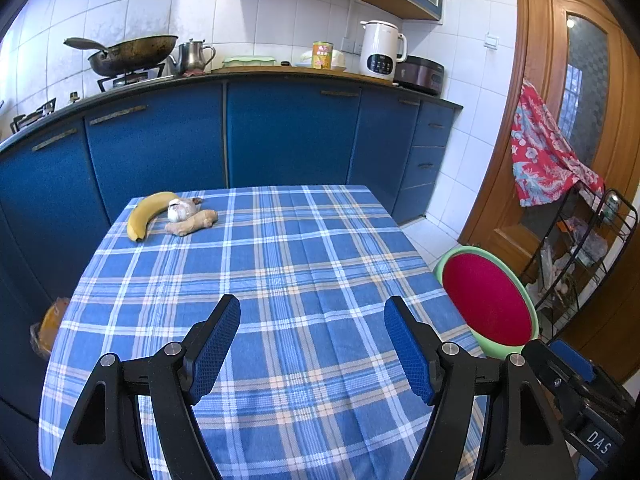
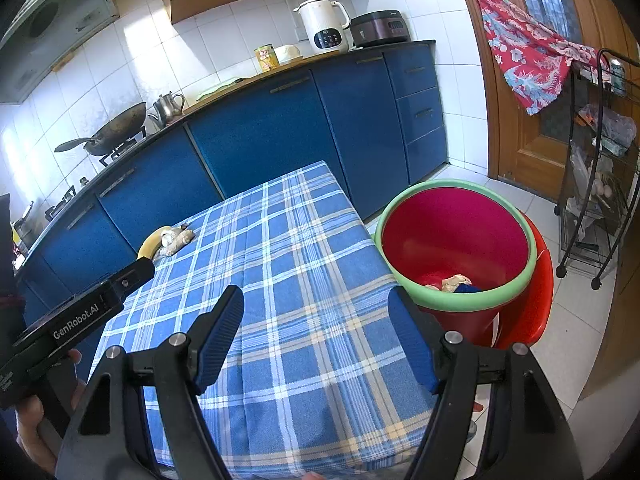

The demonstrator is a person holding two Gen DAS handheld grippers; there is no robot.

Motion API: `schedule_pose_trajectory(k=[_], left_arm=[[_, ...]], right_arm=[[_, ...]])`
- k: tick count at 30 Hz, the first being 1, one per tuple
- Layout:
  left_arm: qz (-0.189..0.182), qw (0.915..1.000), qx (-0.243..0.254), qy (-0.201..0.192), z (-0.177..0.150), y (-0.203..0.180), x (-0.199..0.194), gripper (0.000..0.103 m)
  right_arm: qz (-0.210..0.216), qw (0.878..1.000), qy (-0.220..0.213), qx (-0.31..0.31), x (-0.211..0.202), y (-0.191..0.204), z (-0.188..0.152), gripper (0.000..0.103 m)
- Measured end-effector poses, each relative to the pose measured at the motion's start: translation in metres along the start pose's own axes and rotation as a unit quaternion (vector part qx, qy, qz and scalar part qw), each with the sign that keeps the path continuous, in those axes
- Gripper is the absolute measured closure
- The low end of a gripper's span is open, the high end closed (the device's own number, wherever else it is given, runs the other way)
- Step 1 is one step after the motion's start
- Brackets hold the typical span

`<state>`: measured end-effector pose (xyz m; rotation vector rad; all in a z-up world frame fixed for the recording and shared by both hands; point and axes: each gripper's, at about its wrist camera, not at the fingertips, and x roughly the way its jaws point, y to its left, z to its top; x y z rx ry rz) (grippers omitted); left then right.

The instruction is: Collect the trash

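1. Left wrist view: left gripper (image 1: 312,344) hovers over the near part of the table (image 1: 304,264), jaws wide, nothing between them. The checked cloth is bare ahead of it.
2. Same view: the trash sits at about 11 o'clock, near the table's far left corner. Banana (image 1: 145,213), long axis curving from far centre towards the left edge; garlic bulb (image 1: 181,209) touching it; ginger piece (image 1: 192,222) just beside the garlic, long axis roughly across the view.
3. Same view: the bin (image 1: 486,300) stands on the floor at 3 o'clock, off the table's right edge.
4. Right wrist view: right gripper (image 2: 316,344) also wide and empty, over the near right part of the table (image 2: 280,280). Banana (image 2: 154,242) cluster at 10 o'clock, well apart; the left gripper's body lies between.
5. Same view: bin (image 2: 456,236) at 1 o'clock, near the right gripper, some scraps already at its bottom.
6. Judgement: left hand is nearer the pile, with an open run across the cloth; the far-left edge leaves little margin past the banana.
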<state>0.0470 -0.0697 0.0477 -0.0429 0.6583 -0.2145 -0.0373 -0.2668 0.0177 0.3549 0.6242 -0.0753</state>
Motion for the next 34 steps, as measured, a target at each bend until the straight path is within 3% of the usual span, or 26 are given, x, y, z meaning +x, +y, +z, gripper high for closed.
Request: schedule_pose_trajectory(k=[34], left_arm=[[0.005,1.0000,0.003,0.004,-0.0069,0.0020,-0.0011,0.027]], right_arm=[[0.006,1.000,0.001,-0.010,0.0008,0.0081,-0.0006,0.028]])
